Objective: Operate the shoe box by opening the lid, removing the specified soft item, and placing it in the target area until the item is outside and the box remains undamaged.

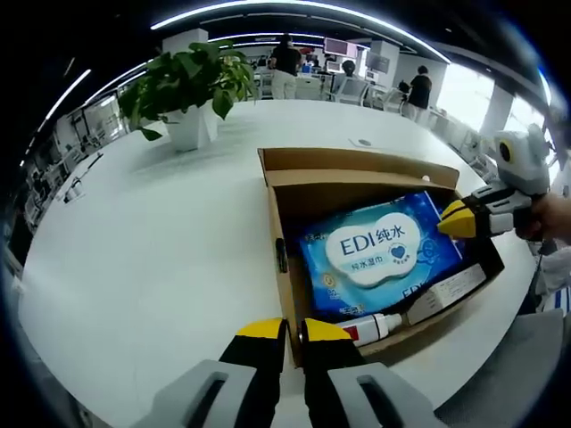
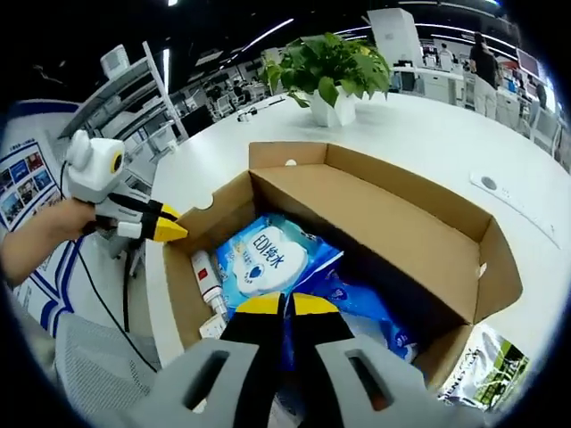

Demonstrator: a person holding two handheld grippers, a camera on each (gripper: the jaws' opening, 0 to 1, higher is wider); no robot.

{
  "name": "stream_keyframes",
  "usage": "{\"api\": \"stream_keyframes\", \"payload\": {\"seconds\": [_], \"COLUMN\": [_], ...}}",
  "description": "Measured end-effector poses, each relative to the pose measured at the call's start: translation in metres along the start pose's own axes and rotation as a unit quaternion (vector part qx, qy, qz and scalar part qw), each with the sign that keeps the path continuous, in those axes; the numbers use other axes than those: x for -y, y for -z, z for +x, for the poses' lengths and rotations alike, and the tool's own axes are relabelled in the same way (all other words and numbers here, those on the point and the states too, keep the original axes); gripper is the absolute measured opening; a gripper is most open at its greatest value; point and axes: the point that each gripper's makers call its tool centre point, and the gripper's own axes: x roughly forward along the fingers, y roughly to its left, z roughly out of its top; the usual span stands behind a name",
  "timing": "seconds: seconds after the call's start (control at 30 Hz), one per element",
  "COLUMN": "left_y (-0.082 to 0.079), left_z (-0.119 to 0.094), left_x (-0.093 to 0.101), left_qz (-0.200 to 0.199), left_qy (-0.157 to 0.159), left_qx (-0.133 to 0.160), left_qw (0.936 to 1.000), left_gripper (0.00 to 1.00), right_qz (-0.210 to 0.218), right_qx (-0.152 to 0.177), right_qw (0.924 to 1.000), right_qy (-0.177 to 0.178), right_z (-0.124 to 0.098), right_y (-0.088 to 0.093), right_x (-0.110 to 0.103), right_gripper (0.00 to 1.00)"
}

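Observation:
The brown shoe box (image 1: 357, 165) lies on the white table with its lid folded back (image 2: 375, 214). Inside lies a blue wet wipes pack (image 1: 375, 250) (image 2: 268, 259), flat, next to a small white bottle with a red band (image 1: 370, 328) (image 2: 207, 276). My left gripper (image 1: 293, 332) (image 2: 178, 230) is at the box's near corner, its jaws closed with the cardboard wall between them. At the opposite side my right gripper (image 2: 285, 305) (image 1: 451, 218) reaches into the box, jaws pressed together on the pack's edge.
A potted plant (image 1: 192, 89) (image 2: 330, 71) stands on the table (image 1: 161, 250) beyond the box. A printed packet (image 2: 491, 366) lies beside the box. A white carton (image 1: 446, 290) sits in the box by the bottle. People (image 1: 285, 67) stand far behind.

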Motion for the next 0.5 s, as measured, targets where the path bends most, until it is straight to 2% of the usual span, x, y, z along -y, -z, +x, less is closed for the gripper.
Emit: {"api": "stream_keyframes", "payload": {"seconds": [0.4, 0.5], "left_y": [-0.001, -0.007], "left_z": [-0.001, -0.005], "left_x": [0.001, 0.002], "left_qz": [0.013, 0.026], "left_qy": [0.003, -0.003], "left_qx": [-0.015, -0.007], "left_qw": [0.9998, 0.9996], "left_gripper": [0.07, 0.08], "right_qz": [0.003, 0.014], "right_qx": [0.005, 0.0], "right_qw": [0.9997, 0.9995], "right_qy": [0.025, 0.028], "right_z": [-0.02, -0.02], "right_y": [0.005, 0.01], "right_x": [0.014, 0.017], "right_gripper": [0.0, 0.0]}}
